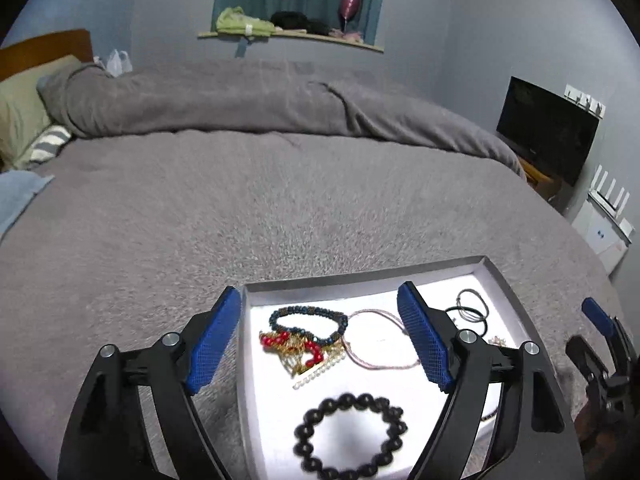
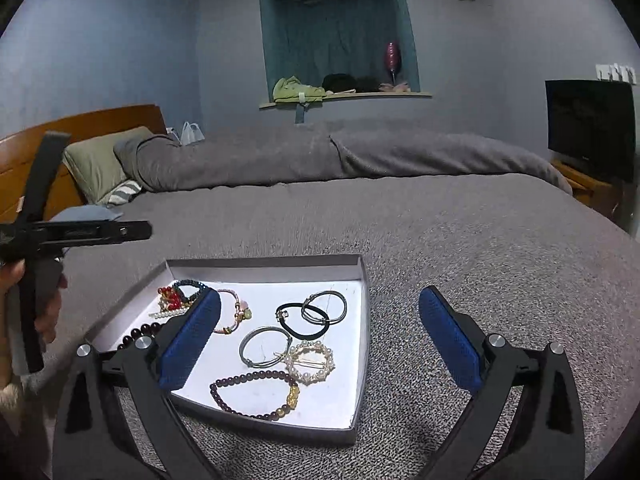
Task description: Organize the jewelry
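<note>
**Both grippers hanging open over the jewelry tray**

The shallow tray (image 2: 362, 280) is sitting on the grey bedspread (image 2: 440, 232), white inside, holding all the jewelry.

The left wrist view is showing the black bead bracelet (image 1: 351, 436) in full, plus the dark blue bead bracelet (image 1: 308, 325) lying against the red-and-gold piece (image 1: 296, 346).

The right wrist view is showing what the left one is hiding: the silver bangle (image 2: 265, 347), the pearl ring clip (image 2: 310, 362), the maroon bead bracelet (image 2: 256, 396) and the black hair tie (image 2: 298, 320).

The left gripper (image 1: 320, 340) is standing spread wide above the tray, nothing between its pads. The right gripper (image 2: 320, 340) is spread wider, left pad over the tray, right pad over the bedspread, gripping nothing.
</note>
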Demonstrator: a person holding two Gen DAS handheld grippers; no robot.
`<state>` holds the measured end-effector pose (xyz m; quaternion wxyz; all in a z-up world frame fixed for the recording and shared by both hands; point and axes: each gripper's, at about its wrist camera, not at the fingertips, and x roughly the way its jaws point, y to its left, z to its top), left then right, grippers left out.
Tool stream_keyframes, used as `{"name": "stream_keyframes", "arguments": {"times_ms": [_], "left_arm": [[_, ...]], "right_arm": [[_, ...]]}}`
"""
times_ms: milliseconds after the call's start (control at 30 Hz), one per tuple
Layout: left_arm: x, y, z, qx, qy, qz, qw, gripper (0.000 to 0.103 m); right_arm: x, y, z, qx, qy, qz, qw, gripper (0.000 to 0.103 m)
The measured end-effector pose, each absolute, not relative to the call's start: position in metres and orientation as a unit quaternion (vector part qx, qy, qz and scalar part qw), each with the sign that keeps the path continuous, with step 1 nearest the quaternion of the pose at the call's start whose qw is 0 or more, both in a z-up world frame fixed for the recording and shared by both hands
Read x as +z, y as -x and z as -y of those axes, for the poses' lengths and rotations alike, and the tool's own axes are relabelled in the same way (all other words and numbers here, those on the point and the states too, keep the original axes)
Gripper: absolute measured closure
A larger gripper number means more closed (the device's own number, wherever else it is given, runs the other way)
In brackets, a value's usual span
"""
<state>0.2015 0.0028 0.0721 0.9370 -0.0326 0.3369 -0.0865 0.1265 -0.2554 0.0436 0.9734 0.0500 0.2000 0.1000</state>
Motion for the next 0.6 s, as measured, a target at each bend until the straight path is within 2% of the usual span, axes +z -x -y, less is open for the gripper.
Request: {"name": "stream_keyframes", "arguments": {"times_ms": [433, 467, 533, 600], "left_arm": [[0.080, -0.121, 0.005, -0.067, 0.009, -0.321, 0.945, 0.021], [0.077, -0.114, 0.006, -0.067, 0.011, -0.319, 0.945, 0.020], [0.073, -0.100, 0.005, -0.066, 0.013, -0.317, 0.946, 0.009], [0.068, -0.085, 0.005, -0.062, 0.017, -0.314, 0.947, 0.009]], "right_arm": [[0.048, -0.103, 0.266, 0.097, -0.095, -0.191, 0.972, 0.005], [0.047, -0.100, 0.266, 0.098, -0.098, -0.194, 0.971, 0.005], [0.045, -0.093, 0.265, 0.101, -0.105, -0.200, 0.969, 0.005], [0.044, -0.086, 0.263, 0.102, -0.104, -0.208, 0.967, 0.005]]}}
